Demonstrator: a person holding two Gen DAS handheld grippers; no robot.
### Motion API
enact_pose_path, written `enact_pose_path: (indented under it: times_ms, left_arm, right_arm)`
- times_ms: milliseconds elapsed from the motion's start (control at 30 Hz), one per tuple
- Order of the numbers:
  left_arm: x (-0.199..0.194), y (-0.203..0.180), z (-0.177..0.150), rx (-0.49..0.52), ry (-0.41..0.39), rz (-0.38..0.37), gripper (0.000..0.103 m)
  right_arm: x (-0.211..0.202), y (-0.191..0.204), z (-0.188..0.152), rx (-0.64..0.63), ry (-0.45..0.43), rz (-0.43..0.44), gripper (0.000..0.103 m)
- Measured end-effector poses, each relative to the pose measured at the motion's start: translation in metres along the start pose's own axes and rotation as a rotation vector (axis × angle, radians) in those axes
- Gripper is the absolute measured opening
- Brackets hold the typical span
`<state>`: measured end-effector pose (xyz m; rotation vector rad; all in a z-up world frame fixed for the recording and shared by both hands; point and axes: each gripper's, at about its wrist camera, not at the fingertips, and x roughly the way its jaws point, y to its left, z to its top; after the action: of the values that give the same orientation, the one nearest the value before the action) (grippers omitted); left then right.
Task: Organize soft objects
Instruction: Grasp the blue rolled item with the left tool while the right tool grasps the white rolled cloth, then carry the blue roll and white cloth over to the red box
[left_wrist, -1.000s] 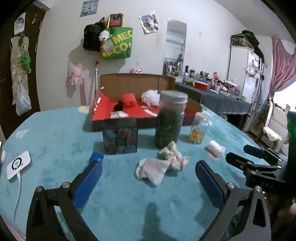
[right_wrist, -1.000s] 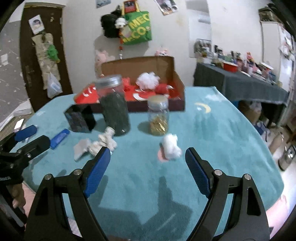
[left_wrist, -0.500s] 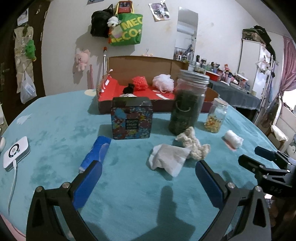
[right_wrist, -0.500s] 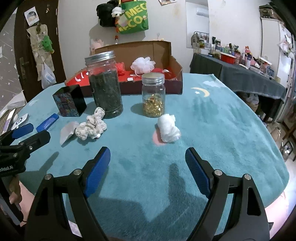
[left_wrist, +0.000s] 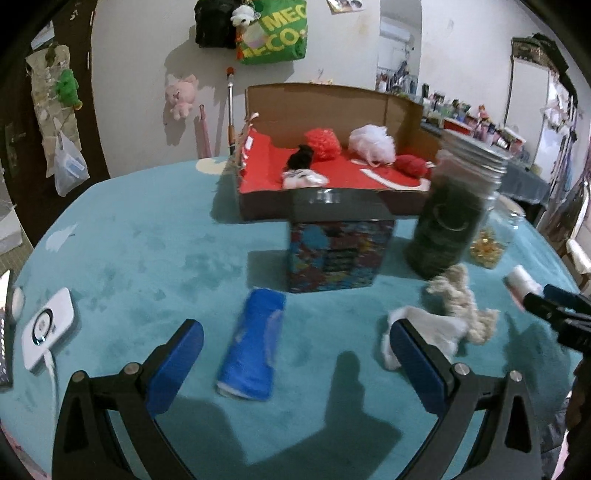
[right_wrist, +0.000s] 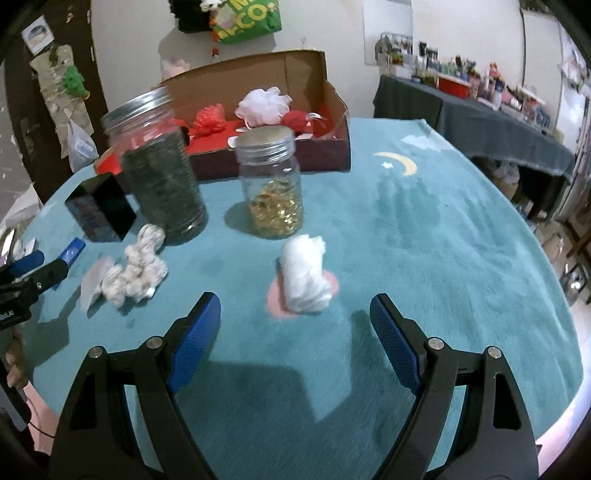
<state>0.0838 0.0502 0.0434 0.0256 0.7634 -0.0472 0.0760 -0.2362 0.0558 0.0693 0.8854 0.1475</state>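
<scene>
White rolled cloth (right_wrist: 304, 273) lies at twelve o'clock of right gripper (right_wrist: 295, 321), jaws wide, empty. Left gripper (left_wrist: 295, 354), equally wide, faces blue roll (left_wrist: 253, 347). Advise straddling squarely before closing.

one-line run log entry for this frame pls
left hand-held gripper: open, over blue pack | right hand-held gripper: open, facing white roll | box: four soft items in
</scene>
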Motion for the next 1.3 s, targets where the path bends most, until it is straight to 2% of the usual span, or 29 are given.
enact_pose_path:
  times_ms: [167, 267, 300, 333, 367, 400, 433, 467, 567, 833, 967, 1300]
  left_arm:
    - [0.011, 0.013, 0.000, 0.010, 0.053, 0.014, 0.098]
    - [0.022, 0.019, 0.000, 0.005, 0.094, 0.009, 0.082]
    - [0.026, 0.021, 0.000, -0.001, 0.110, -0.002, 0.072]
    - [0.029, 0.022, 0.000, -0.004, 0.119, -0.006, 0.068]
    - [0.027, 0.021, 0.000, 0.002, 0.108, -0.006, 0.061]
    - [0.026, 0.020, 0.000, 0.015, 0.101, -0.012, 0.039]
    - [0.025, 0.019, 0.001, 0.026, 0.098, -0.022, 0.026]
    - [0.024, 0.018, 0.002, 0.026, 0.098, -0.026, 0.026]
    - [0.018, 0.018, 0.003, 0.017, 0.097, -0.065, 0.024]
    - [-0.007, 0.002, 0.009, 0.040, 0.053, -0.141, 0.024]
    - [-0.015, -0.014, 0.015, 0.057, 0.038, -0.206, 0.024]
    - [-0.008, -0.046, 0.022, 0.114, 0.052, -0.292, 0.024]
  right_arm:
    - [0.011, -0.005, 0.011, -0.013, 0.033, -0.011, 0.083]
    - [0.019, -0.005, 0.014, -0.032, 0.048, -0.016, 0.082]
    - [0.022, -0.005, 0.015, -0.034, 0.054, -0.013, 0.076]
    - [0.025, -0.006, 0.016, -0.032, 0.062, -0.005, 0.071]
    - [0.028, -0.007, 0.017, -0.029, 0.072, 0.004, 0.059]
    - [0.029, -0.007, 0.017, -0.029, 0.077, 0.002, 0.049]
    - [0.029, -0.008, 0.018, -0.035, 0.070, -0.004, 0.040]
    - [0.029, -0.008, 0.018, -0.041, 0.069, 0.011, 0.024]
    - [0.026, -0.007, 0.018, -0.040, 0.061, 0.073, 0.017]
    - [0.001, 0.012, 0.017, -0.092, 0.008, 0.138, 0.017]
    - [-0.009, 0.022, 0.020, -0.115, -0.010, 0.173, 0.017]
    - [-0.011, 0.046, 0.028, -0.169, -0.027, 0.247, 0.017]
